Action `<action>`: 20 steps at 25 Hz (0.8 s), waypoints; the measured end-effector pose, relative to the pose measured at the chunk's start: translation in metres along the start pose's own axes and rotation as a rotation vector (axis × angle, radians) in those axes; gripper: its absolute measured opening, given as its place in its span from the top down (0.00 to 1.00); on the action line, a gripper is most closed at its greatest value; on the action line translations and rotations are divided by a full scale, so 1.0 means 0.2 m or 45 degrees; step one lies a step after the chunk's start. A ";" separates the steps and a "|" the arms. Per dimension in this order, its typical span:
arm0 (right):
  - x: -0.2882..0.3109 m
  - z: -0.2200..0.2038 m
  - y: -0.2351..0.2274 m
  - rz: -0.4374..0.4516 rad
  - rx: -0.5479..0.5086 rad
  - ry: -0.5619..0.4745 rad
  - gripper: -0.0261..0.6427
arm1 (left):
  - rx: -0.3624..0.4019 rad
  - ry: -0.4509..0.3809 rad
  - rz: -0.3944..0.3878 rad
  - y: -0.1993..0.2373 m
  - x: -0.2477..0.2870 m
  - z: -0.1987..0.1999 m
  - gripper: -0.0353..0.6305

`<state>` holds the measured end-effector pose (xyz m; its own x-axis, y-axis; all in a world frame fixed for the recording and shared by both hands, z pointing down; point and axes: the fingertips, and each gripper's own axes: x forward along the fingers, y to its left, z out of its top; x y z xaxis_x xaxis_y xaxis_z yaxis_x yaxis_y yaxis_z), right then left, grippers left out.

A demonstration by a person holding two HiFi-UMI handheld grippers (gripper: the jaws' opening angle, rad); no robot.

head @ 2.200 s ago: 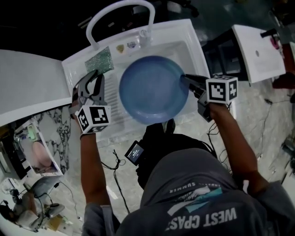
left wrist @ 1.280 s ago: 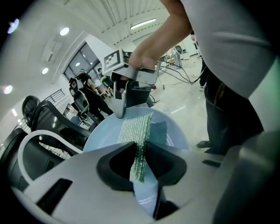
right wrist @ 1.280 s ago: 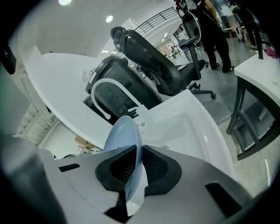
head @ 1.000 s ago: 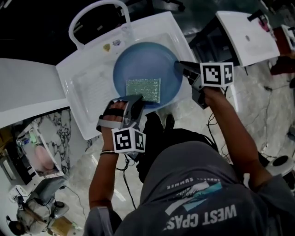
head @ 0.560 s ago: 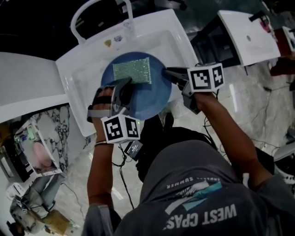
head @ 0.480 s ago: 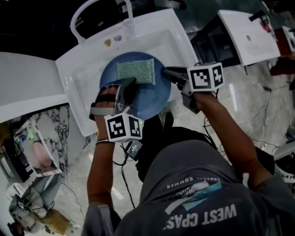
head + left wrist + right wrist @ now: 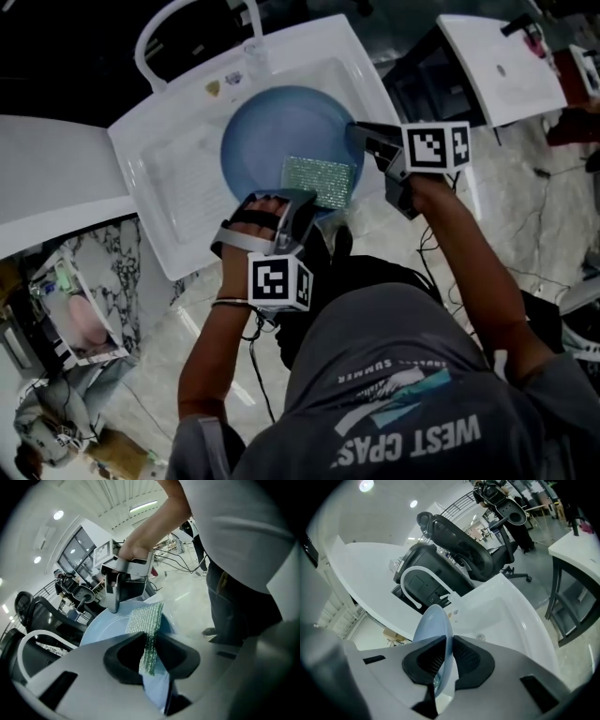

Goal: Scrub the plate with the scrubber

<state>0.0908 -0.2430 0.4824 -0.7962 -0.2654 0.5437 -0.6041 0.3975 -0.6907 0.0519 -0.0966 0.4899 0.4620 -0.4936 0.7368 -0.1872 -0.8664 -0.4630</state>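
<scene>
A round blue plate (image 7: 272, 131) hangs tilted over the white sink (image 7: 178, 187). My right gripper (image 7: 361, 134) is shut on the plate's right rim; in the right gripper view the thin rim (image 7: 440, 630) runs edge-on between the two dark pads. My left gripper (image 7: 302, 199) is shut on a green glittery scrubber (image 7: 320, 181), which lies flat against the plate's near right part. The left gripper view shows the scrubber (image 7: 146, 627) pinched between the jaws and spread over the plate (image 7: 105, 632), with the right gripper (image 7: 116, 592) beyond it.
A white arched faucet (image 7: 173, 28) rises behind the sink, and a white counter (image 7: 52, 169) lies to the left. A second white table (image 7: 502, 66) stands at the far right. Black office chairs (image 7: 461, 541) sit behind the sink. Cables trail over the marble floor (image 7: 525, 234).
My left gripper has dragged the scrubber from the plate's far part to its near right part, toward the person. The plate and right gripper have shifted slightly to the right.
</scene>
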 end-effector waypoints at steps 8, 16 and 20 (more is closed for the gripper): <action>0.00 -0.02 0.00 -0.002 -0.033 0.008 0.87 | -0.075 0.139 0.017 -0.05 -0.10 -0.19 0.82; 0.08 -0.18 0.11 0.061 -0.059 0.117 0.87 | -0.235 0.263 0.239 0.24 -0.16 -0.42 0.82; 0.11 -0.23 0.16 0.088 -0.052 0.140 0.86 | -0.176 0.223 0.214 0.29 -0.07 -0.34 0.82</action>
<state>0.0561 -0.1952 0.4951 -0.8261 -0.1389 0.5462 -0.5444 0.4475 -0.7095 -0.0246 -0.1442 0.4866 0.2595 -0.6267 0.7348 -0.3705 -0.7672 -0.5236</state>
